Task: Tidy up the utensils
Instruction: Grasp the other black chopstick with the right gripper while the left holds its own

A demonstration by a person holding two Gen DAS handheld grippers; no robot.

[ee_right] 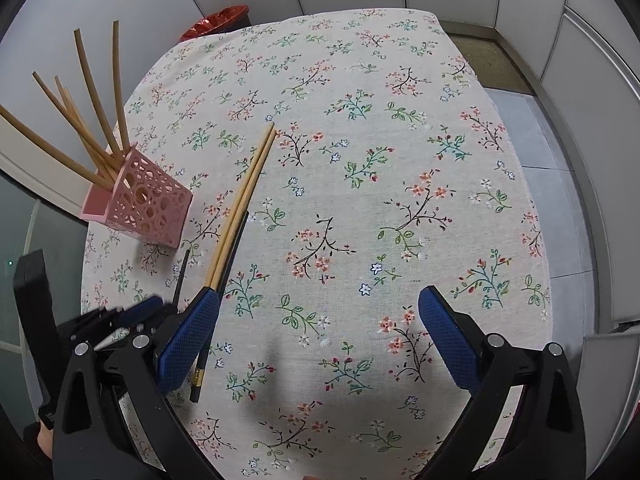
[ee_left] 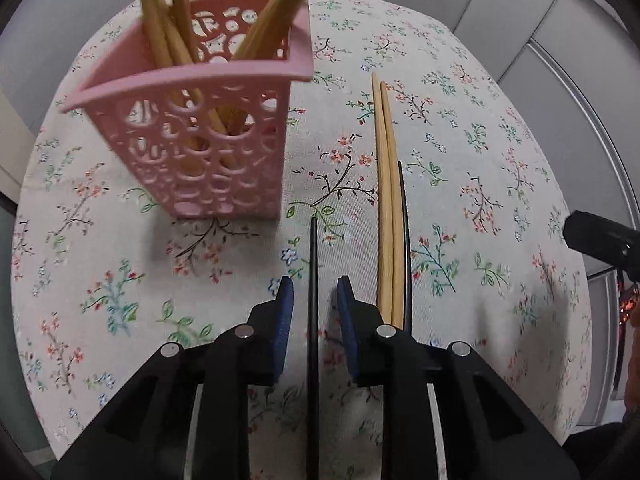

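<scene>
On the bench (ee_right: 400, 120), the pink basket (ee_left: 192, 136) is standing ahead and to the left of the left gripper (ee_left: 315, 300), well apart from it. That gripper's pads are sitting slightly parted around a black chopstick (ee_left: 313, 264) lying lengthwise between them, not pressing it. The right gripper (ee_right: 320, 320) is hanging wide open and empty, with two bamboo chopsticks (ee_right: 244, 200) just beside its left pad.

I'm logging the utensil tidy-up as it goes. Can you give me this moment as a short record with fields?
holder: pink basket, upright on floral tablecloth, wooden chopsticks inside
loose on cloth: wooden chopstick pair, black chopstick beside it
left gripper: jaws slightly apart, another black chopstick between them, no pad contact
right gripper: wide open, empty
</scene>
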